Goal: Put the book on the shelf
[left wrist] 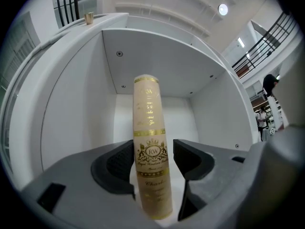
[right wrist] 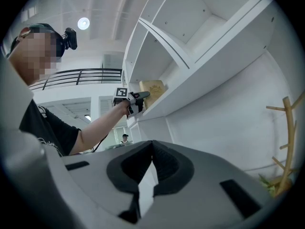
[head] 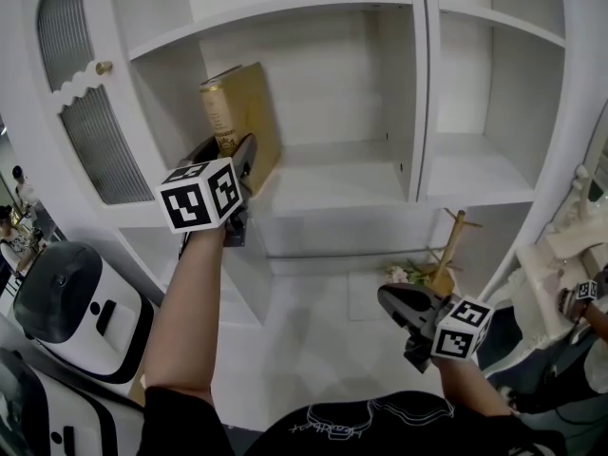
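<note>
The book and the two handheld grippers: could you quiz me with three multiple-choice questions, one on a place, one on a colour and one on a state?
1. Where is the cream book with gold print?
A. on the floor
B. standing in the white shelf unit
C. on a chair

2. What colours has the marker cube on each gripper?
A. black on white
B. red on yellow
C. green on blue

3. How do the jaws of the right gripper stand?
A. wide apart
B. closed on the book
C. together, nothing between

Answers:
1. B, the head view shows it upright on a shelf board.
2. A, its faces are white with black squares.
3. C, the right gripper view shows the pads meeting on nothing.
</note>
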`<state>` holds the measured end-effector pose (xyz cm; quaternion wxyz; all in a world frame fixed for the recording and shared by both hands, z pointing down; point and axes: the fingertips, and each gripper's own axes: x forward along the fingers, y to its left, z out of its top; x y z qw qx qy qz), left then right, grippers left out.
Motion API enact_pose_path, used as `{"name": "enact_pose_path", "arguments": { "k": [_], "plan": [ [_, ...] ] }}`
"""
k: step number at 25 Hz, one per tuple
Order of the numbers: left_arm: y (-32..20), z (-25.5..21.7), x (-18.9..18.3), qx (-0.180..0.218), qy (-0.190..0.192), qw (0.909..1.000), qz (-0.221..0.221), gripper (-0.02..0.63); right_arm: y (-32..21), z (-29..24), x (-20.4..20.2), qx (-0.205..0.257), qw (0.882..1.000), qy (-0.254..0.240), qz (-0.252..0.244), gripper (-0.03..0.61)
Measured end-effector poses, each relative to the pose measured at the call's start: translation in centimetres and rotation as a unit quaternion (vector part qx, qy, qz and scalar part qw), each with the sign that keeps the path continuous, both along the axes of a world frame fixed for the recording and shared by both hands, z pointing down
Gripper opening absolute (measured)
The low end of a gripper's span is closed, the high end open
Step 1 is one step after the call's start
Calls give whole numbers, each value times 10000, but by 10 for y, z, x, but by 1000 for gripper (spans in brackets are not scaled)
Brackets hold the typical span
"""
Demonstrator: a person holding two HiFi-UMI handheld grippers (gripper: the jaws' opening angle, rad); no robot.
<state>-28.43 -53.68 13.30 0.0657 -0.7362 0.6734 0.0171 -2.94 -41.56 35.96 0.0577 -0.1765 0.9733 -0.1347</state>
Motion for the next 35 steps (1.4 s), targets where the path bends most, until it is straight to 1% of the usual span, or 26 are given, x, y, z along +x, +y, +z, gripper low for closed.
{"name": "enact_pose_path", "arguments": {
  "k": [2, 5, 9, 13, 16, 18, 21, 23, 24, 27, 31, 33, 35],
  "plan": [
    [9, -1, 3, 58, -76, 9999, 65, 245, 5, -2, 0, 25, 10000, 9, 5, 6],
    [28, 0, 4, 175, -262, 9995, 34, 244, 15, -7, -3, 119, 9999, 73, -10, 6],
    [61, 6, 4, 291, -288, 9992, 33, 244, 33, -15, -7, 258, 9995, 146, -63, 6],
    [105, 26, 21, 307, -184, 9983, 470, 243, 51, -23, -12, 396, 9990, 168, -126, 6],
    [136, 55, 46, 149, -189, 9950, 966, 242, 65, -26, -16, 435, 9987, 196, -165, 6],
    [157, 76, 66, 54, -122, 9893, 1453, 241, 74, -27, -19, 447, 9986, 195, -181, 6],
    [191, 103, 99, -37, 51, 9746, 2239, 233, 87, -28, -23, 445, 9986, 177, -209, 6],
    [212, 123, 117, -109, 175, 9654, 2601, 214, 97, -26, -25, 419, 9987, 176, -233, 6],
    [222, 132, 125, -146, 253, 9612, 2743, 193, 101, -25, -26, 402, 9987, 177, -240, 6],
    [247, 161, 142, -305, 592, 9495, 3067, 136, 113, -20, -29, 343, 9990, 171, -231, 6],
    [270, 194, 150, -518, 1119, 9384, 3230, 69, 128, -14, -31, 291, 9992, 139, -235, 6],
    [281, 204, 155, -559, 1215, 9323, 3361, 9, 136, -10, -32, 262, 9993, 129, -249, 6],
    [292, 209, 158, -520, 1272, 9286, 3448, 5, 144, -6, -32, 216, 9994, 114, -250, 6]
  ]
}}
